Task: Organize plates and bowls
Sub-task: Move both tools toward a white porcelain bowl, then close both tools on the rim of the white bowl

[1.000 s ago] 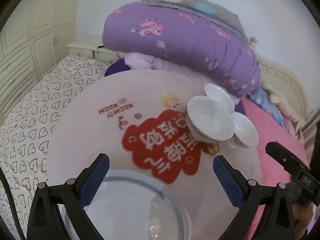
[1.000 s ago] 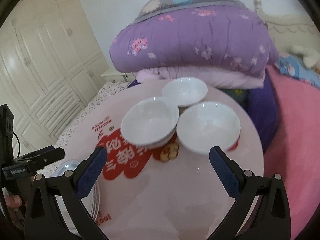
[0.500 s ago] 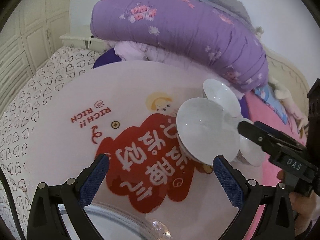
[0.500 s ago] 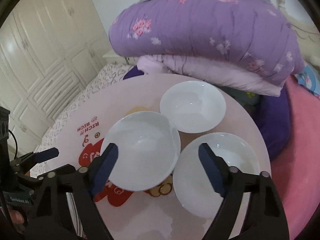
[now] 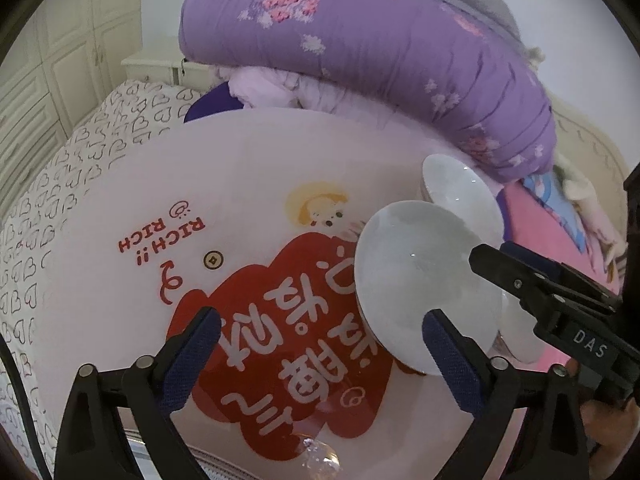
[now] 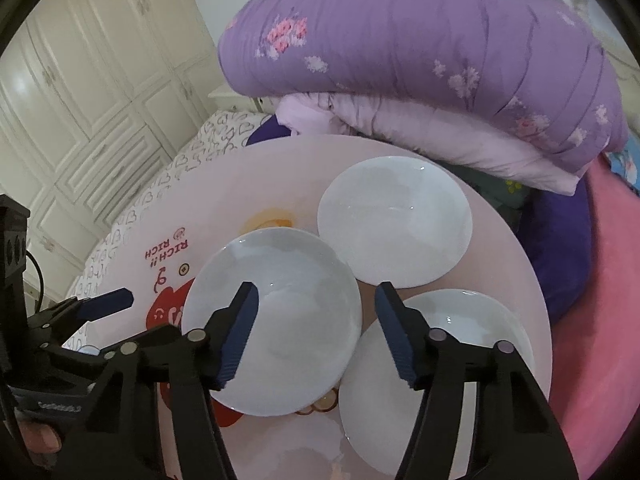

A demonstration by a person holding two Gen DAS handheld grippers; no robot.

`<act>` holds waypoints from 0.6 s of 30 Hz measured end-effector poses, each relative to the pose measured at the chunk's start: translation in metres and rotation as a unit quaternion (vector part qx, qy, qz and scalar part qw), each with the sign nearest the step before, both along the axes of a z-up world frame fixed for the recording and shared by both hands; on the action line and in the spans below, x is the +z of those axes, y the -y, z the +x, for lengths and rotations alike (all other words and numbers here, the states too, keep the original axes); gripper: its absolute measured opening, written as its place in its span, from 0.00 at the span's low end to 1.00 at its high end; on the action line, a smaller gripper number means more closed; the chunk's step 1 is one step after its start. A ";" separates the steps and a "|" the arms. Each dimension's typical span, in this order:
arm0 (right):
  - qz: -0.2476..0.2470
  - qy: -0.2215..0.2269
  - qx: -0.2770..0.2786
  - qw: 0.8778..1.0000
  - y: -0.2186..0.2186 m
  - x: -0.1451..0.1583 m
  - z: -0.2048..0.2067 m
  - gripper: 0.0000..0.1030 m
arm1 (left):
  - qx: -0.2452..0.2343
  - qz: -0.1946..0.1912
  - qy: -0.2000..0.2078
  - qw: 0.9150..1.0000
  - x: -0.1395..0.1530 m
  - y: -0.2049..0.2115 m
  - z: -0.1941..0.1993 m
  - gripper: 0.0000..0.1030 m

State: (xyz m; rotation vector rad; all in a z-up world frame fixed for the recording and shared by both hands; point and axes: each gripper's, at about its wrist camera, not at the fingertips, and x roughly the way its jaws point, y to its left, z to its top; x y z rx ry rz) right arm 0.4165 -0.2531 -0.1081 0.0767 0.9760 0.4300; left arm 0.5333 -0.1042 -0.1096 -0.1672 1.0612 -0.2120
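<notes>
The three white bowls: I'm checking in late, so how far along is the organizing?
Nothing looks done yet: all three sit apart on the round pink table, none stacked. In hand: the right gripper is closing over the near-left bowl, one finger above its inside, one outside its rim, not yet gripping. The left gripper holds nothing, closing slightly. Left: the far bowl, the near-right bowl and any stacking.

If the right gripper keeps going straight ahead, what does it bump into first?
Most likely the rim of the nearest white bowl. The right gripper has its closing jaws straddling that rim, not yet touching.
</notes>
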 end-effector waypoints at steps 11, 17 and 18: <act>-0.036 -0.003 0.007 0.999 -0.007 -0.004 0.009 0.34 | -0.005 -0.018 -0.045 0.999 -0.024 0.009 0.031 0.48; -0.047 -0.023 0.014 0.999 -0.006 -0.015 0.017 0.24 | -0.011 -0.039 -0.066 0.997 -0.037 0.016 0.043 0.38; -0.047 -0.023 0.016 0.998 -0.007 -0.016 0.017 0.23 | -0.012 -0.041 -0.069 0.997 -0.039 0.016 0.045 0.36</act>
